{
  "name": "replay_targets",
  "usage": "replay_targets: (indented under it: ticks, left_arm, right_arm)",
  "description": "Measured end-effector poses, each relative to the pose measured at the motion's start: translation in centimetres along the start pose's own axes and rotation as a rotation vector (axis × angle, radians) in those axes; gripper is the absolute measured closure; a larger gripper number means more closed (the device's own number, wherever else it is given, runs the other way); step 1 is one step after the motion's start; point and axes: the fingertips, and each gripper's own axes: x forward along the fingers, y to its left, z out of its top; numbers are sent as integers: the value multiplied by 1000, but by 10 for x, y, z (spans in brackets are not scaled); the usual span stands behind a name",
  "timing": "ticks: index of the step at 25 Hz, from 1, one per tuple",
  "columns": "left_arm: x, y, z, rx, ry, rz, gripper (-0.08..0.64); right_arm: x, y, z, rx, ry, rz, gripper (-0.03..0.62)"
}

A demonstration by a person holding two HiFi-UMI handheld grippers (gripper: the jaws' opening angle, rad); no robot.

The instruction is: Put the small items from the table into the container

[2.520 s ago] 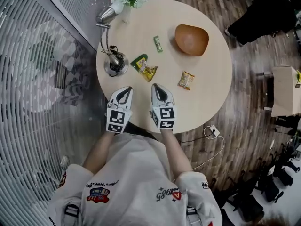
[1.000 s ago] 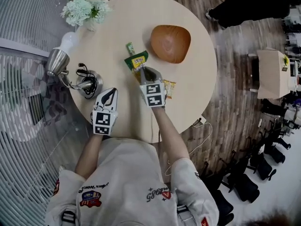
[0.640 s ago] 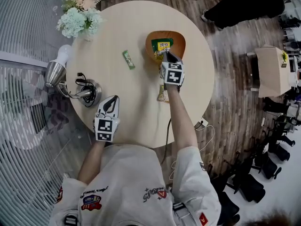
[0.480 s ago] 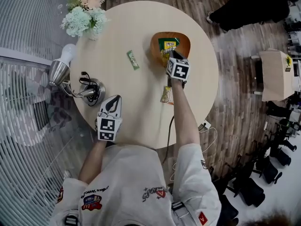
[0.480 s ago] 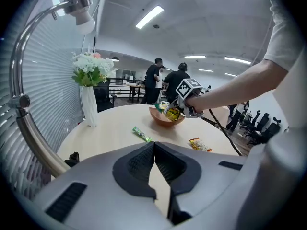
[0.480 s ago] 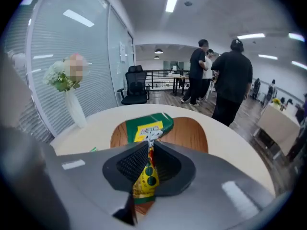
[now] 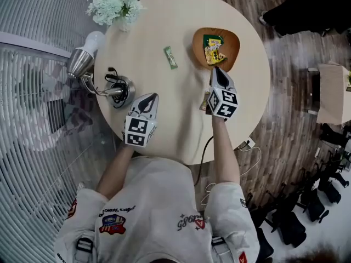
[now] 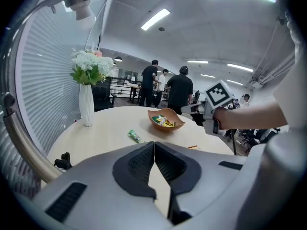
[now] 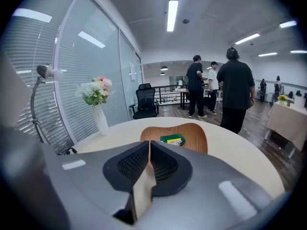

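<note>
Round pale table (image 7: 175, 136) in an office, where the right gripper (image 7: 217, 71), shut and empty, hovers beside a wooden bowl (image 7: 233, 44) holding a snack packet (image 7: 213, 46), the left gripper (image 7: 151, 97) likewise shut and empty, a green bar (image 7: 170, 57) lying loose.
</note>
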Motion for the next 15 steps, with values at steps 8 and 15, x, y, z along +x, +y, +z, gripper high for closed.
replay_targets:
  ticks: [8, 15]
  left_arm:
    - [8, -18, 0, 25, 1, -37, 552]
    - [11, -33, -3, 62, 3, -56, 552]
  right_arm:
    - [-91, 69, -71, 31, -34, 41, 583]
    - [-127, 85, -121, 80, 21, 26, 583]
